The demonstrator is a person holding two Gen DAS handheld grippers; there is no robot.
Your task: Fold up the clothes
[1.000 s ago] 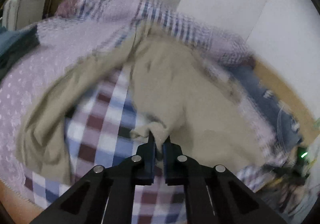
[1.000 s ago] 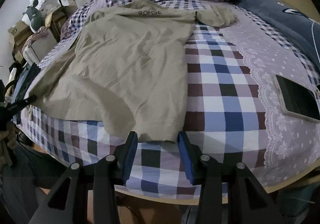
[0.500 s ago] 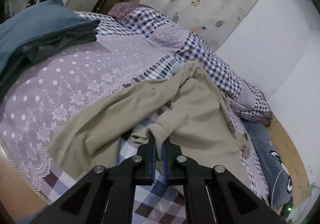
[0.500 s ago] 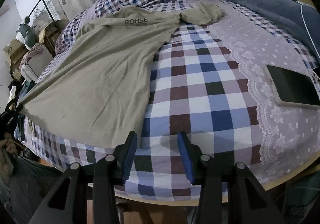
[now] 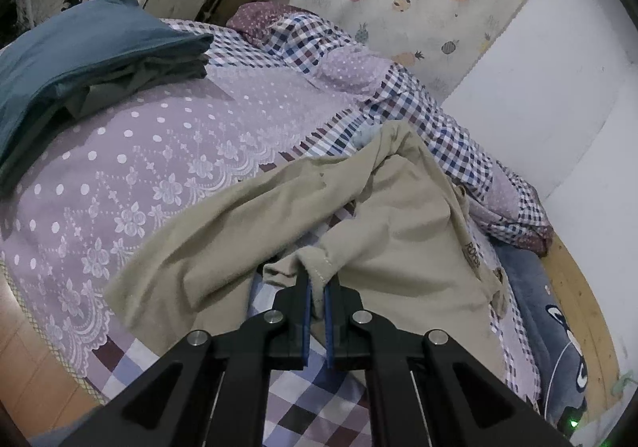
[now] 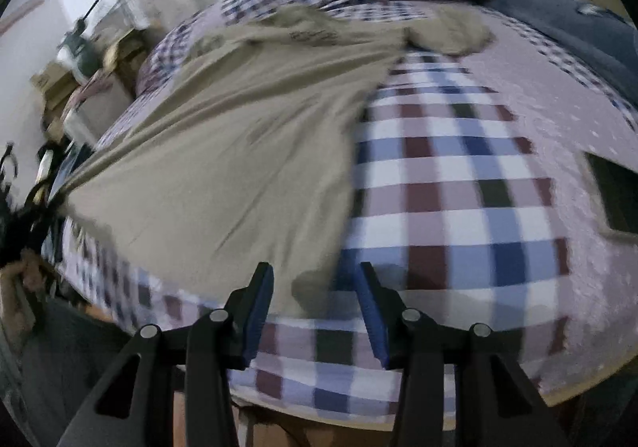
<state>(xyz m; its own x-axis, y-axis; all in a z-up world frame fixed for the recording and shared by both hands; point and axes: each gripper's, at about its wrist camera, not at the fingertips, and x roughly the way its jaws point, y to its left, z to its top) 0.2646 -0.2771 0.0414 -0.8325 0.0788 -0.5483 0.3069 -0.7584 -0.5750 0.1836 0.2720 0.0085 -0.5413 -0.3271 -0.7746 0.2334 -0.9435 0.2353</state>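
Two close wrist views, shared bed

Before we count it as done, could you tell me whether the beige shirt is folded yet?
Not folded: the beige shirt lies spread across the bed, one corner pinched in the left hand-held gripper.

Left claw clamped on cloth; right claw, though blurred, apparently spread apart.

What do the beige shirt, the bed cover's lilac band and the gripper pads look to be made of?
Beige shirt: soft matte knit, probably cotton jersey; it drapes limply, creases finely, and its stitched hem bunches in the left gripper.
Lilac band: woven fabric with lace-like white floral and dot trim.
Gripper pads: blue, matte, possibly rubber or foam; blur leaves it open.
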